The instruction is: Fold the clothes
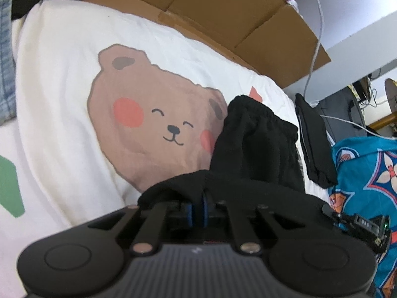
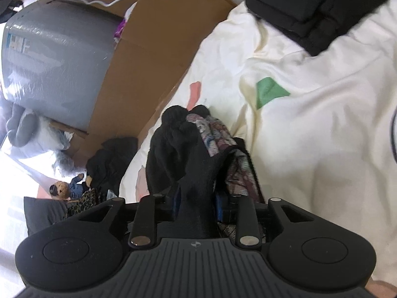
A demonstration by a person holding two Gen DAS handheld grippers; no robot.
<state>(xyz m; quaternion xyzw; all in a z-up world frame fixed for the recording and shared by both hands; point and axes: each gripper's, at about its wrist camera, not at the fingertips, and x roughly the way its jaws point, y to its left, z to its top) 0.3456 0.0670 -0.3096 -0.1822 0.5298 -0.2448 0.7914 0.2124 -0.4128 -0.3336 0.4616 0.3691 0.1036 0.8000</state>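
Two hand-held tongs work over a bed covered by a white bedspread [image 1: 62, 79] printed with a smiling brown bear [image 1: 153, 124]. The left tongs [image 1: 197, 207] are pressed together, their blue pads pinching the near edge of a black garment [image 1: 260, 144] that looks like a pair of shorts with a gathered elastic waistband. It lies on the bedspread just right of the bear, its near edge lifted up to the tongs.

In the right wrist view, the right tongs [image 2: 196, 203] stand partly spread with the bunched black cloth [image 2: 178, 149] between them; a patterned lining or second fabric [image 2: 215, 134] shows through it. Whether the pads press the cloth cannot be told (it fills the gap and hides them).

As for progress, a stack of folded black clothes [image 2: 317, 10] already sits at the far side of the bed, so some pieces appear done. The garment in hand is crumpled, not flat, and seems early in its fold: it probably needs spreading out, smoothing and doubling over. A dark heap of clothing [image 2: 111, 159] beside the bed, near a cardboard box [image 2: 148, 44], may be waiting too.
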